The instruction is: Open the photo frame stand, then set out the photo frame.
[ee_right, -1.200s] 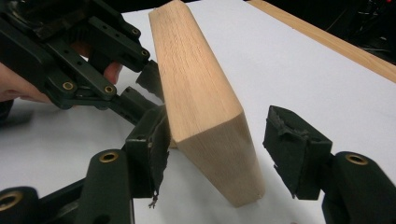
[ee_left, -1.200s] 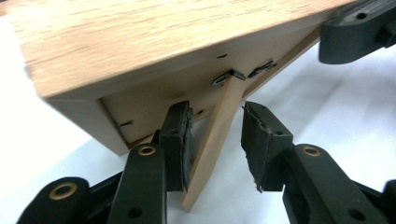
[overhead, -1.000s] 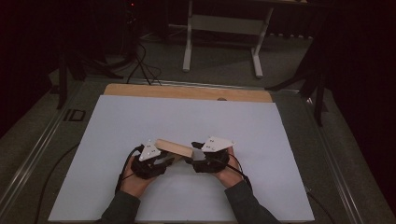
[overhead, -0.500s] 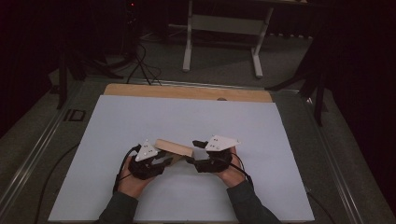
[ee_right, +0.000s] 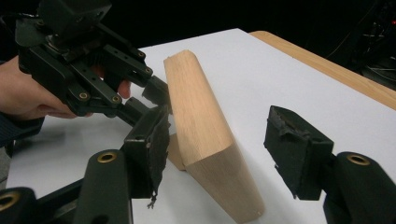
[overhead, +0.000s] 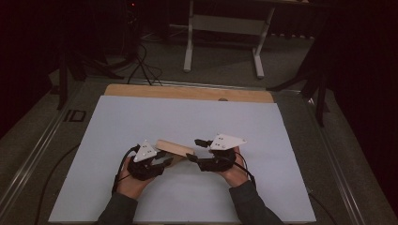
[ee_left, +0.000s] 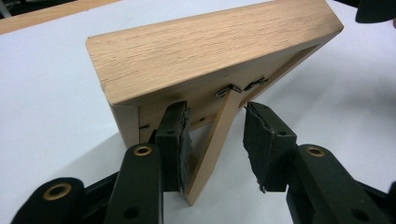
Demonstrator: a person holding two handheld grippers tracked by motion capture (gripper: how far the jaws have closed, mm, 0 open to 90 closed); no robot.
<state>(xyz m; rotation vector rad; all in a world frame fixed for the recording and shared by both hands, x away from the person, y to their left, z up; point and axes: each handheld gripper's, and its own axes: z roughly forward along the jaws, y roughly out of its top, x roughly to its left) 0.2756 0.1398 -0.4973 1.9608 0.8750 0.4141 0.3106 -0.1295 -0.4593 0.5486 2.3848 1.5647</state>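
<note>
A light wooden picture frame (overhead: 173, 149) stands tilted on the white table cover, between my two grippers. From the left gripper view I look at its back (ee_left: 210, 51), where a thin wooden strut (ee_left: 215, 135) props it up. My left gripper (ee_left: 217, 116) (overhead: 169, 159) is open around that strut: one pad lies against it, the other stands apart. My right gripper (ee_right: 219, 130) (overhead: 194, 149) has just been closing its jaws, which stand open astride the frame's near end (ee_right: 196, 107); the pads do not press on it. The left gripper (ee_right: 149, 100) also appears behind the frame in the right gripper view.
The white cover (overhead: 187, 117) spreads over most of the table, with a bare wooden strip (overhead: 187, 93) along the far edge. Beyond it stand a white metal stand (overhead: 225, 28) and cables (overhead: 141, 65) on the dark floor. Metal rails (overhead: 51, 126) run along the sides.
</note>
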